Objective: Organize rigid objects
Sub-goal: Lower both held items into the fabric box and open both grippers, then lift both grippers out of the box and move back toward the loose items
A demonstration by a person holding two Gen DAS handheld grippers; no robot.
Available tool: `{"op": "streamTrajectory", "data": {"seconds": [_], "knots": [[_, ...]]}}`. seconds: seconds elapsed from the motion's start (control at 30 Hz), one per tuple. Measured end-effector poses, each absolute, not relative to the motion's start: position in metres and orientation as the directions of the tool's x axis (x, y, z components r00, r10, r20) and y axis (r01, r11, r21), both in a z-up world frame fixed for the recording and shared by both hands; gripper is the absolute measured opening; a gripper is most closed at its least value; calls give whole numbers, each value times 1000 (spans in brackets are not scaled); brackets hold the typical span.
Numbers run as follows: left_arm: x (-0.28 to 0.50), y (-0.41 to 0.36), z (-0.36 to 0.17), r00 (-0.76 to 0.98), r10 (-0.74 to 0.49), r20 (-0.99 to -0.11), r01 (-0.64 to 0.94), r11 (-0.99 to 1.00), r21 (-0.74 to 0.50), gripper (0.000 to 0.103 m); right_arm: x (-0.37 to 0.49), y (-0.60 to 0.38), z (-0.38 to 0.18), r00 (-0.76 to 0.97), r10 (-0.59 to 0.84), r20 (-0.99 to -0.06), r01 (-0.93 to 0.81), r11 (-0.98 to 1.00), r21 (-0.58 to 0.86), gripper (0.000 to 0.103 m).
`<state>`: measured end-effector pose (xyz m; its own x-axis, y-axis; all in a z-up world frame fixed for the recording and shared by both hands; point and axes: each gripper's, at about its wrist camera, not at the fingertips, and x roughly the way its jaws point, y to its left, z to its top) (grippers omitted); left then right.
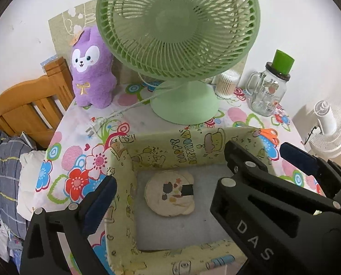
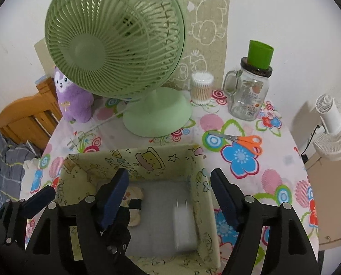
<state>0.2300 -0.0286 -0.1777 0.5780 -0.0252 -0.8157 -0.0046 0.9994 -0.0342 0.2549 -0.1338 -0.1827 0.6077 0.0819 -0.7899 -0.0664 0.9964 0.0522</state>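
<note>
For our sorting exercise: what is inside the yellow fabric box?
Inside the box lie a round cream mirror and a blurred clear plastic item. The right gripper covers part of the mirror and floor.

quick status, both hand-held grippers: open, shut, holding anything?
Left hand-held gripper: open, holding nothing.
Right hand-held gripper: open, holding nothing.

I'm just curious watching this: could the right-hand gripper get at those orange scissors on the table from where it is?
Probably yes. The right gripper is open and empty over the fabric box, and the orange scissors lie flat on the tablecloth just beyond the box's right corner, with nothing on or against them.
</note>
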Motion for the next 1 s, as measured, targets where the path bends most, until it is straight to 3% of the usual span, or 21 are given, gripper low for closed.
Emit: {"op": "streamTrajectory", "data": {"seconds": [1.0], "knots": [[147, -44, -110, 663, -20, -748, 1, 1000, -25, 103, 165, -173, -110, 695, 73, -715, -40, 997, 63, 83]]}}
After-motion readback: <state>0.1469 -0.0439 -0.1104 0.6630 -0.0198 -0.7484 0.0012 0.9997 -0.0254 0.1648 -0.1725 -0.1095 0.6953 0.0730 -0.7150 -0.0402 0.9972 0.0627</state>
